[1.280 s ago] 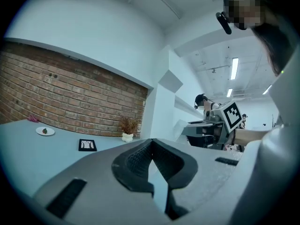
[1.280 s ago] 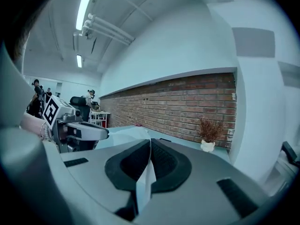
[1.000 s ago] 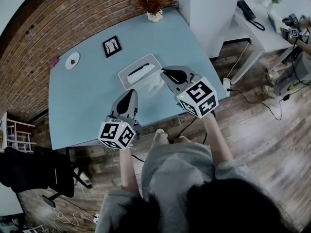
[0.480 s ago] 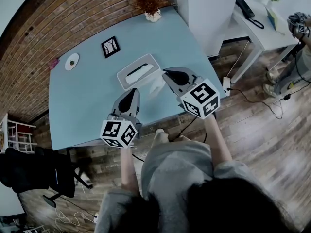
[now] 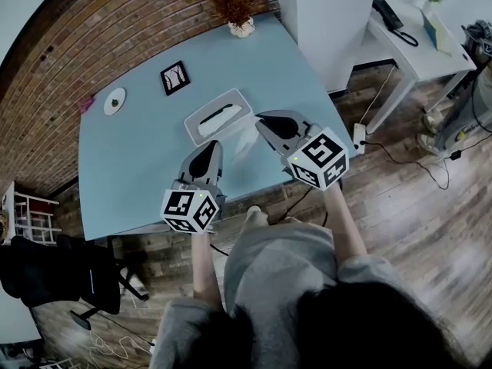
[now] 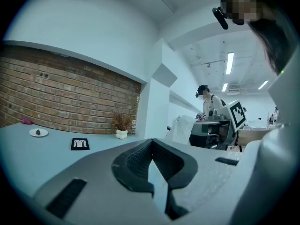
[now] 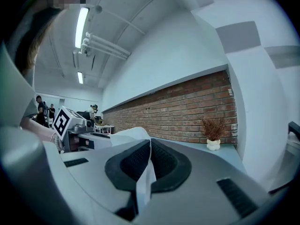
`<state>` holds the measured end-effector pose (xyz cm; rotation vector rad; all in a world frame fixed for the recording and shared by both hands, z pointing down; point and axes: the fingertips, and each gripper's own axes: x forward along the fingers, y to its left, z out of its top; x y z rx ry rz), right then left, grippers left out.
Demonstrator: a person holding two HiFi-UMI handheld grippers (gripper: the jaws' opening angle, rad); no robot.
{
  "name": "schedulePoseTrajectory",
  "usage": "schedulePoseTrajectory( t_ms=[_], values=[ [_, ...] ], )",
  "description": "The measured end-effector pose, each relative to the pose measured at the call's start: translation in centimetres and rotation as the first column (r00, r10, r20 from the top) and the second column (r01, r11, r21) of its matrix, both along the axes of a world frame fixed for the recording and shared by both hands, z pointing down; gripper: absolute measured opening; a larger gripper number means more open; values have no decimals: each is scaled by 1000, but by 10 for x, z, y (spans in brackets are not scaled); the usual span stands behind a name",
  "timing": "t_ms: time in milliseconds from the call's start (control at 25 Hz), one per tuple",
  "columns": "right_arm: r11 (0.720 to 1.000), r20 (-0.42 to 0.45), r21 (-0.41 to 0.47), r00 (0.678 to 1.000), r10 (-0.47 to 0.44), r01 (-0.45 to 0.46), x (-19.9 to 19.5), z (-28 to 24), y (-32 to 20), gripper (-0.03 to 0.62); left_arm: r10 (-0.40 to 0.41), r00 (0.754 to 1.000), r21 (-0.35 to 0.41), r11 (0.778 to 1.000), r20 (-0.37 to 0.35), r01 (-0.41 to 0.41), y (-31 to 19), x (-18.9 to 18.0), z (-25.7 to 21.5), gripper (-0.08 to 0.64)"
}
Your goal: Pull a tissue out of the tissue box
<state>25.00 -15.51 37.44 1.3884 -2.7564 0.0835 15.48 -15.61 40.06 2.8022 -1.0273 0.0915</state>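
The white tissue box (image 5: 217, 116) lies flat in the middle of the blue table (image 5: 138, 167), with a dark slot in its top. My right gripper (image 5: 262, 118) hovers just right of the box and is shut on a white tissue (image 5: 247, 134) that hangs toward the table's near edge. In the right gripper view the tissue (image 7: 136, 134) runs between the jaws of that gripper (image 7: 150, 142) and bunches up beyond them. My left gripper (image 5: 211, 146) sits near the box's front side, shut (image 6: 151, 142), with nothing seen in it. Its view shows the tissue (image 6: 183, 128) off to the right.
A small framed picture (image 5: 175, 74), a white plate (image 5: 114, 98) and a potted dried plant (image 5: 241, 28) stand toward the table's far side by the brick wall. A white desk with a phone (image 5: 393, 15) is at the right. A black chair (image 5: 61, 271) is at lower left.
The right gripper has eased slightly toward the person with the tissue still in it. The left gripper has barely moved.
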Motion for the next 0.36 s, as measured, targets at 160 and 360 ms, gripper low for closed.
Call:
schedulePoseTrajectory(
  t_ms=[160,360],
  values=[
    [1000,-4,4,1000,-11,11,1,0,1,0,-4,1000,-2,1000,5,4,-3,0,1,3],
    [1000,-8,11,1000,-13,13,3,-1,-1,0,-10,1000,-1,1000,3,10,-8,-1,1,3]
  ],
)
